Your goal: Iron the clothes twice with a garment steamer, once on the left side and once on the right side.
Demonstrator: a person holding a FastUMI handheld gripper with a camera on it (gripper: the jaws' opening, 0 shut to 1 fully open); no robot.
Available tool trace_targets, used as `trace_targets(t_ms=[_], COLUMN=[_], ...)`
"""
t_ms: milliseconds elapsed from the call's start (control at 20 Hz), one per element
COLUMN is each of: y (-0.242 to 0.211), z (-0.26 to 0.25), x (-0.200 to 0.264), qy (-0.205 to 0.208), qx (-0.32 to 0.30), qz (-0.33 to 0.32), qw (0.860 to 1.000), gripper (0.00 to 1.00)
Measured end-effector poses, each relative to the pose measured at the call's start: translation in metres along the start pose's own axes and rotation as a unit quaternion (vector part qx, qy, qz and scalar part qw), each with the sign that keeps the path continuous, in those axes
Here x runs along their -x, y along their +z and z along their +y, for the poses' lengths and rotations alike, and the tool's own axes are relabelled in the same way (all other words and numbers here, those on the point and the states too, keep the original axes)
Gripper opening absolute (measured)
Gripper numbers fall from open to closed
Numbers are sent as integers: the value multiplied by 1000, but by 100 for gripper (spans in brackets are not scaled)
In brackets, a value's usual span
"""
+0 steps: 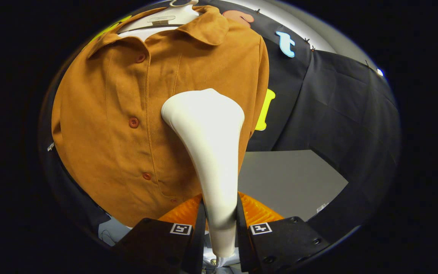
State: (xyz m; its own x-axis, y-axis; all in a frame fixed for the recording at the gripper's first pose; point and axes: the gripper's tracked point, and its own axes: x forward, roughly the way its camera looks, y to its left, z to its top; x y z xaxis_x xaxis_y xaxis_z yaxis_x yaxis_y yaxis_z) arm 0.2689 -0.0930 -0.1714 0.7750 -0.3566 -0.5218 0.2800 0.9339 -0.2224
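While the fingers (219,228) clamp the steamer (207,152) handle, its head stands straight ahead against the shirt (127,133) panel beside the buttons.

A white garment steamer (207,152), upright, its flared head against a hanging buttoned orange-brown shirt (127,125).

The camera rides on the gripper (221,222), looking forward and up along its fingers, close to the shirt (127,114) hanging ahead.
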Motion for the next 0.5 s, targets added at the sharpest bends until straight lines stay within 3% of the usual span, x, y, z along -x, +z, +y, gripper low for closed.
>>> trace_targets(t_ms=[500], y=[-77], z=[6], x=[-16], qy=[17], qx=[-5], qz=[80], qw=[997], gripper=[41])
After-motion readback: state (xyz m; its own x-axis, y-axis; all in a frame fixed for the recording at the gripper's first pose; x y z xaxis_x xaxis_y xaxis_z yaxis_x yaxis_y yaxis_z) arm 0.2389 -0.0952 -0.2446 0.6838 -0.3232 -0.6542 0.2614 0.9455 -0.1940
